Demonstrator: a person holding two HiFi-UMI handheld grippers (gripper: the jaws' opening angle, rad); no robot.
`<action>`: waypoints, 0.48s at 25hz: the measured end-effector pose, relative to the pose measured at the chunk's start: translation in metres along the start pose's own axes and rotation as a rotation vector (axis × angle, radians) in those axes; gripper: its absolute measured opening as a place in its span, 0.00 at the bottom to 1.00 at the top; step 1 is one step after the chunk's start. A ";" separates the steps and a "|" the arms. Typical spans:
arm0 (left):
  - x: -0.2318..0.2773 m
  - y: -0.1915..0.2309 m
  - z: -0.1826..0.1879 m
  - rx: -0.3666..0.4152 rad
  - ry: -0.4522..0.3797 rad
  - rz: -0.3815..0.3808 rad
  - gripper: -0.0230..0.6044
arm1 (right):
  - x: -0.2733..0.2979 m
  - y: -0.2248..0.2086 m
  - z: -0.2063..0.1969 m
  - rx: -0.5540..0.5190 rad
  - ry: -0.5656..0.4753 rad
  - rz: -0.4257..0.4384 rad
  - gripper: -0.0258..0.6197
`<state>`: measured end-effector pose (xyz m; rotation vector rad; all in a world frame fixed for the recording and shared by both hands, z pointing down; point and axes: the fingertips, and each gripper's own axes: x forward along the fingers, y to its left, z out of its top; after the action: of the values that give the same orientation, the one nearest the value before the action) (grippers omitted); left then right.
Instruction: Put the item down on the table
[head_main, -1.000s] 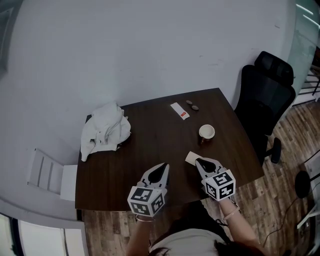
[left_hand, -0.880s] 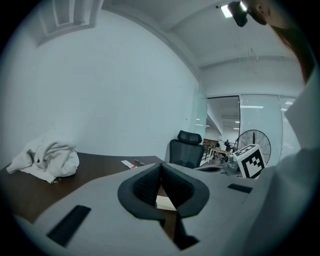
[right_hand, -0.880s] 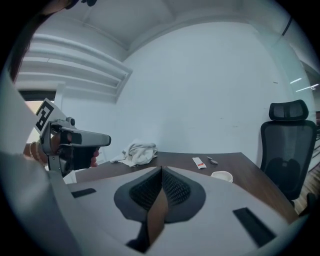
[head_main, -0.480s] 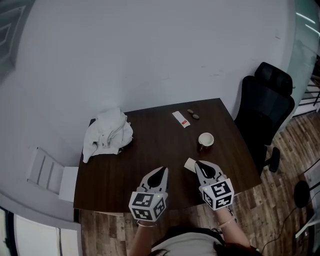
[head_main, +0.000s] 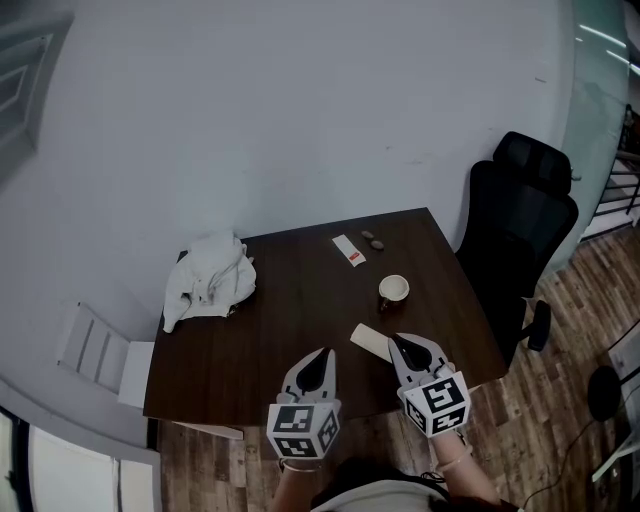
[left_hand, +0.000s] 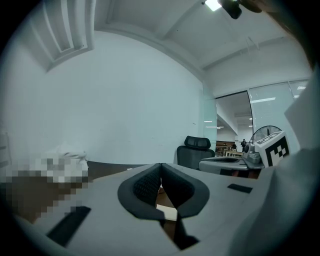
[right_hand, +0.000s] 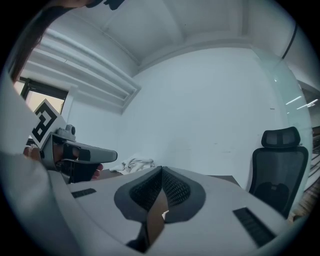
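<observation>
Resting item: card (head_main: 367, 339) lies flat on the bench (head_main: 290, 300), just nearer than the cup (head_main: 393, 289), in the same spot as a second ago.
Right gripper (head_main: 398, 342): jaws closed, tip at the card's near end; a second ago they stood slightly apart.
Left gripper (head_main: 322, 355): jaws closed, empty, left of the cup and nearer.
Cloth (head_main: 208, 280): far left of the cup, unmoved.

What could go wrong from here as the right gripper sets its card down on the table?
1. The right gripper is shut on the thin beige card and seems to pinch it only near one edge. The beige card may droop or slip out askew before it lies flat.
2. The cup stands just beyond the beige card. A forward push while lowering could knock it.
</observation>
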<state>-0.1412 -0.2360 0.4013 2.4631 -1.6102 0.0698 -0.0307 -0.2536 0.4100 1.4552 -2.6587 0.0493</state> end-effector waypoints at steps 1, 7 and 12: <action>-0.002 -0.007 0.002 0.004 -0.008 0.006 0.07 | -0.008 -0.002 0.002 -0.007 -0.003 -0.002 0.05; -0.022 -0.059 0.004 0.040 -0.028 0.020 0.07 | -0.056 -0.009 0.006 -0.025 -0.018 0.017 0.05; -0.044 -0.101 0.004 0.049 -0.042 0.029 0.07 | -0.095 -0.011 0.011 -0.039 -0.035 0.041 0.05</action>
<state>-0.0675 -0.1581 0.3768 2.4938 -1.6811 0.0631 0.0285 -0.1810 0.3884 1.4036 -2.7013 -0.0251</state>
